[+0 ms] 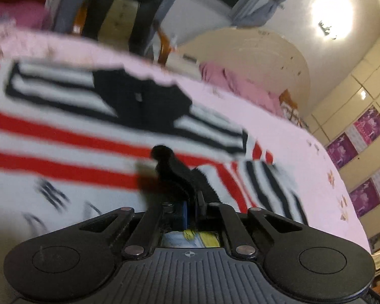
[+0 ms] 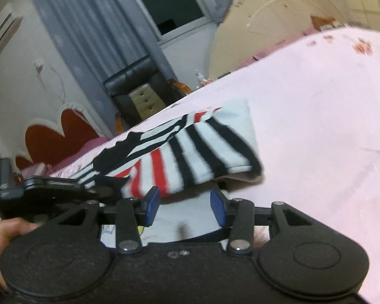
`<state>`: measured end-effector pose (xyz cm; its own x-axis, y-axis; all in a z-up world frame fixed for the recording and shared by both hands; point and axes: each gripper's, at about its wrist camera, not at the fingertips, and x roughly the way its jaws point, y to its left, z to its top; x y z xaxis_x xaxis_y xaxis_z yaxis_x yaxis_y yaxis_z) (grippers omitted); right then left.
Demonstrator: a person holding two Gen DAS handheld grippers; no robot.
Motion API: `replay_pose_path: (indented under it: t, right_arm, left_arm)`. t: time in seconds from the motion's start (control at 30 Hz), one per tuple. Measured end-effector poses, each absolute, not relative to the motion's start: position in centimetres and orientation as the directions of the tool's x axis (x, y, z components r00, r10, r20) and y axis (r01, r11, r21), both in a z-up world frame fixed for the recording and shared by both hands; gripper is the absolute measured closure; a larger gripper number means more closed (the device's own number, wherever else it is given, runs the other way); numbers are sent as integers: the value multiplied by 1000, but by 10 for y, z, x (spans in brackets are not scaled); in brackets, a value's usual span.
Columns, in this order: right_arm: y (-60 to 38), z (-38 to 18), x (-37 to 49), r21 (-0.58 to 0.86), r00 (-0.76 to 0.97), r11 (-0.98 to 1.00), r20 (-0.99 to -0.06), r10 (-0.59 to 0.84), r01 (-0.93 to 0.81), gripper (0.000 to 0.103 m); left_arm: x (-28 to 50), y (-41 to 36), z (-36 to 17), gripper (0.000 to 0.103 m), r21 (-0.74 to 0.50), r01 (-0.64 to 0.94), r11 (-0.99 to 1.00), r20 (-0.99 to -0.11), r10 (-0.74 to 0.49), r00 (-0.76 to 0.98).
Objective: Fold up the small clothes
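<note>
Striped garment [image 2: 190,149] in white, red and black, lying on the pink bed sheet [image 2: 316,116], one sleeve folded across the body. Left claw [image 1: 190,202]: fingers drawn narrow, apparently pinching a black-edged part of the cloth, though blur leaves the grip uncertain. Right claw [image 2: 185,202]: blue pads [image 2: 152,201] standing wide apart, empty, just beside the garment's near edge. The knit judged light, soft and limp; best taken at hems or corners, where a thin pinch gathers a single layer without dragging the rest.
</note>
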<state>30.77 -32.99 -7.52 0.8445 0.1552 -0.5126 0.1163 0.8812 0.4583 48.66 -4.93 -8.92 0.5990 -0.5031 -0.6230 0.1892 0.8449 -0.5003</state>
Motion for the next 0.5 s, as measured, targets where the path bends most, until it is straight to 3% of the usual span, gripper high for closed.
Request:
replay_pose_path:
  t: [0.27,0.5]
  right_arm:
    - [-348,-99,327,698,842,697,-467,269,164,58]
    - [-357,-126,349,816,834,537,-439,334,214,55]
  left_arm:
    - [485,23,-80,98,-440,121,890,-648,-408,643]
    - [483,53,-99,98,-440,90,894,-664,-390,638]
